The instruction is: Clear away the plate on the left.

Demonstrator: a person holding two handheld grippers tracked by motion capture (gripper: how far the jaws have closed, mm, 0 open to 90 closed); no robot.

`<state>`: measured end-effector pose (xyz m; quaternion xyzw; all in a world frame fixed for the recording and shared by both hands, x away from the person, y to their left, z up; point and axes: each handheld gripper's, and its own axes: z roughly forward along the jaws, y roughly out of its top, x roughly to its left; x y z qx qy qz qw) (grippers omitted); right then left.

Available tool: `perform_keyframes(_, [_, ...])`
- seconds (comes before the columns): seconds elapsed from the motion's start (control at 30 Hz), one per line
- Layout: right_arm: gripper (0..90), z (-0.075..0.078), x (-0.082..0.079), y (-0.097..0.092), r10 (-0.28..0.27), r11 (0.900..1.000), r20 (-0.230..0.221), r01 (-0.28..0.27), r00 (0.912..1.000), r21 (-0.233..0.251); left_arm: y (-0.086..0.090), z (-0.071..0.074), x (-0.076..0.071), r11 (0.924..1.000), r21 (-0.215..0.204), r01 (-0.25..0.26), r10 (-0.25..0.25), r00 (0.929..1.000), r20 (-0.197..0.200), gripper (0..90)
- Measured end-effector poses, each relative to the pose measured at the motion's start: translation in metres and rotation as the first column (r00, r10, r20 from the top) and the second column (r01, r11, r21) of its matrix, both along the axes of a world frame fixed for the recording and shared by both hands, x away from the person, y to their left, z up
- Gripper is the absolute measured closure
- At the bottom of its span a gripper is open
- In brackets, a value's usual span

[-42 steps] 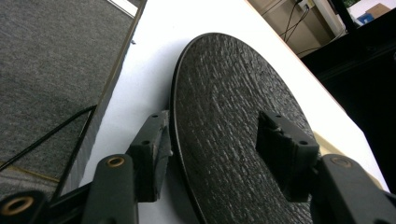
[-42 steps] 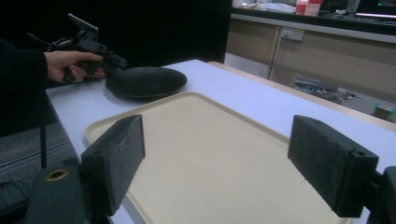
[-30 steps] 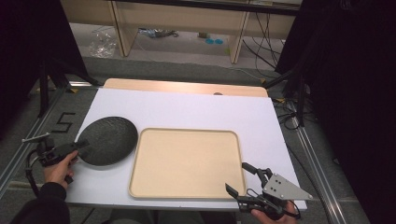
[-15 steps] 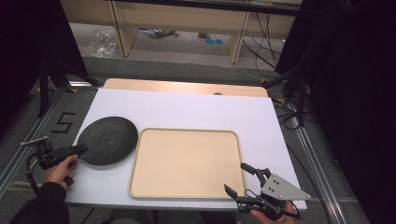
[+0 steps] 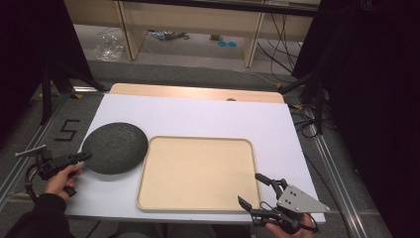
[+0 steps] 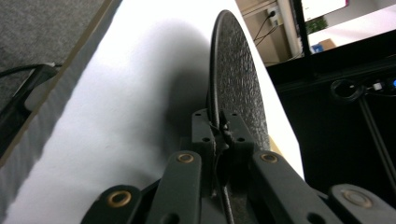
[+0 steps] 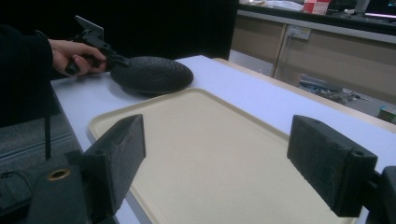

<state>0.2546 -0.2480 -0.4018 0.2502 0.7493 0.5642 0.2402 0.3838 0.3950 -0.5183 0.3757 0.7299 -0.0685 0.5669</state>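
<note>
The left tongs (image 5: 79, 157) are clamped on the dark plate's (image 5: 115, 148) rim, just left of the beige tray (image 5: 198, 173); the right tongs (image 5: 251, 191) hang apart at the tray's near right corner.

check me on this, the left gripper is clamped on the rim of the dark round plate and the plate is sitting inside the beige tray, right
Not quite. The left gripper is shut on the rim of the dark, round, rough-textured plate, but the plate sits on the white table surface beside the rectangular beige tray, at its left edge, not inside it. The high view shows this; the tray itself holds nothing.
</note>
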Motion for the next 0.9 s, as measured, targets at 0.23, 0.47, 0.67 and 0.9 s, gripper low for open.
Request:
perform_keyframes(0.23, [20.5,0.0004,0.0001,0.0003,0.000,1.0000,-0.001,0.000,1.0000,0.006,-0.0023,0.0103,-0.0022,0.9994,0.025,-0.023,0.023,0.9997,0.010,86.5])
perform_keyframes(0.47, [20.6,-0.0001,0.0004,-0.0003,0.010,1.0000,-0.007,-0.010,0.9999,-0.001,0.0004,0.0086,-0.0046,0.9979,-0.015,-0.064,0.064,0.9979,-0.008,86.4])
perform_keyframes(0.67, [20.6,0.0000,0.0006,0.0003,0.009,1.0000,-0.008,-0.009,0.9999,-0.001,0.0025,0.0092,-0.0070,0.9962,-0.043,-0.075,0.075,0.9972,-0.003,85.4])
perform_keyframes(0.9, [20.7,0.0002,0.0003,-0.0003,0.007,1.0000,-0.004,-0.007,1.0000,-0.002,0.0016,0.0104,-0.0086,0.9943,-0.065,-0.085,0.084,0.9964,-0.004,84.7])
